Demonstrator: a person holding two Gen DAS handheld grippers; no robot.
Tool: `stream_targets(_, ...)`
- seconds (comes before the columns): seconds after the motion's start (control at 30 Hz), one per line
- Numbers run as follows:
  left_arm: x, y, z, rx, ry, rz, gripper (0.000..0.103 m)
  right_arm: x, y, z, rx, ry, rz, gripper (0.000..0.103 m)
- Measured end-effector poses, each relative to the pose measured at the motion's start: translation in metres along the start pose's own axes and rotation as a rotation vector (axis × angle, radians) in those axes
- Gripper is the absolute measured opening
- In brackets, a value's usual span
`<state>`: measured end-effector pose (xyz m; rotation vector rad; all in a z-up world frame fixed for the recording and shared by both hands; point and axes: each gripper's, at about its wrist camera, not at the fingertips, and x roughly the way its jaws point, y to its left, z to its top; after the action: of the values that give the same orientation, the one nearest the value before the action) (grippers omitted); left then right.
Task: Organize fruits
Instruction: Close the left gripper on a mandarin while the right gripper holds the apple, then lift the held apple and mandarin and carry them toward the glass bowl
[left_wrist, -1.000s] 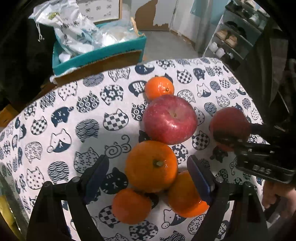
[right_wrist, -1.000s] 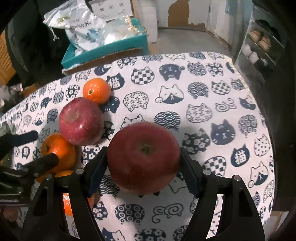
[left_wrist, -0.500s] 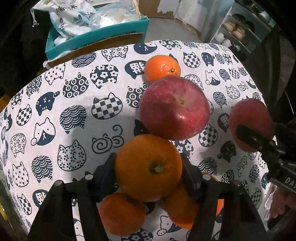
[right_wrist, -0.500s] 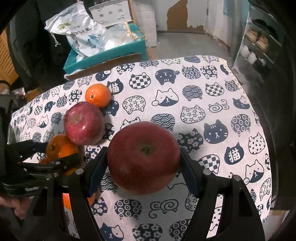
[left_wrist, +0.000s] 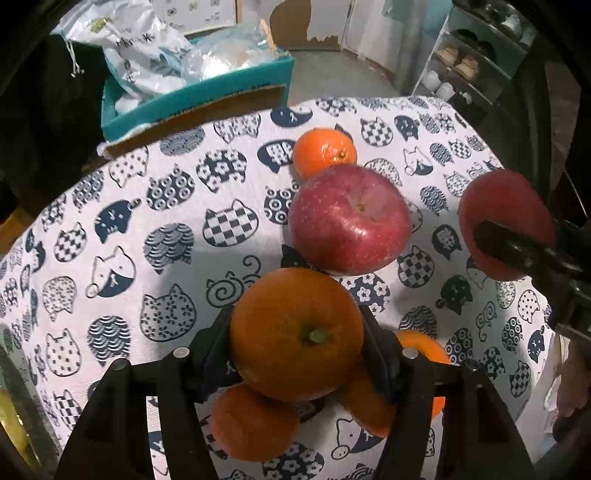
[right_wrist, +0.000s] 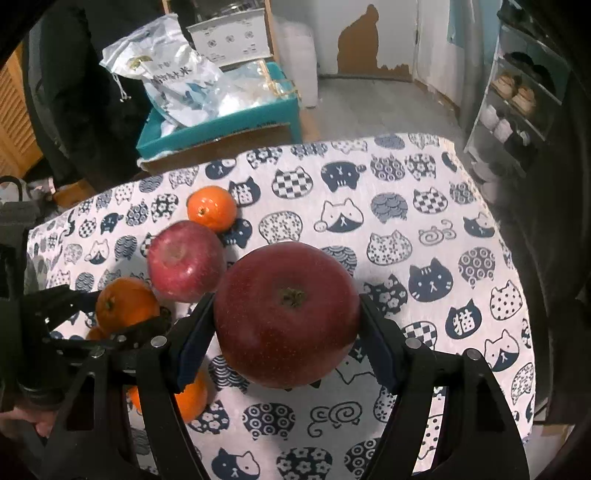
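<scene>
My left gripper (left_wrist: 297, 354) has a large orange (left_wrist: 295, 332) between its pads; the jaws are closing and both pads press its sides. Two more oranges (left_wrist: 255, 421) (left_wrist: 424, 354) lie under it on the cat-print cloth. A red apple (left_wrist: 349, 218) rests just beyond, with a small orange (left_wrist: 324, 153) behind it. My right gripper (right_wrist: 286, 332) is shut on a dark red apple (right_wrist: 288, 314), held above the cloth to the right of the resting apple (right_wrist: 184, 262). In the right wrist view the left gripper (right_wrist: 110, 310) and its orange (right_wrist: 125, 304) show at the left.
The table's cat-print cloth (right_wrist: 406, 258) stretches bare to the right of the fruit. A teal box (right_wrist: 221, 125) stuffed with plastic bags stands past the far edge. A shelf (right_wrist: 517, 103) with shoes is at the far right. A hand (right_wrist: 33, 424) grips the left tool.
The left jaws came in from wide apart to pressing on the large orange. The right gripper has kept its hold on the dark apple.
</scene>
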<state>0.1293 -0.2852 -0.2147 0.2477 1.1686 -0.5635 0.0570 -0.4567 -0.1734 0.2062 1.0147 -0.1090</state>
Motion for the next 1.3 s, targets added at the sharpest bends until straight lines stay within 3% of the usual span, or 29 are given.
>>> stream_targets(0.63,-0.102,0.020,-0.002,-0.026,-0.217,0.043,0.065,-0.073,0.041,0.023,-0.061,-0.177,0.015,0.074)
stream_targets(1.3,-0.197,0.052,-0.019,-0.084,-0.373,0.050,0.065,-0.148,0.094,0.043,-0.118,-0.316,0.079,0.074)
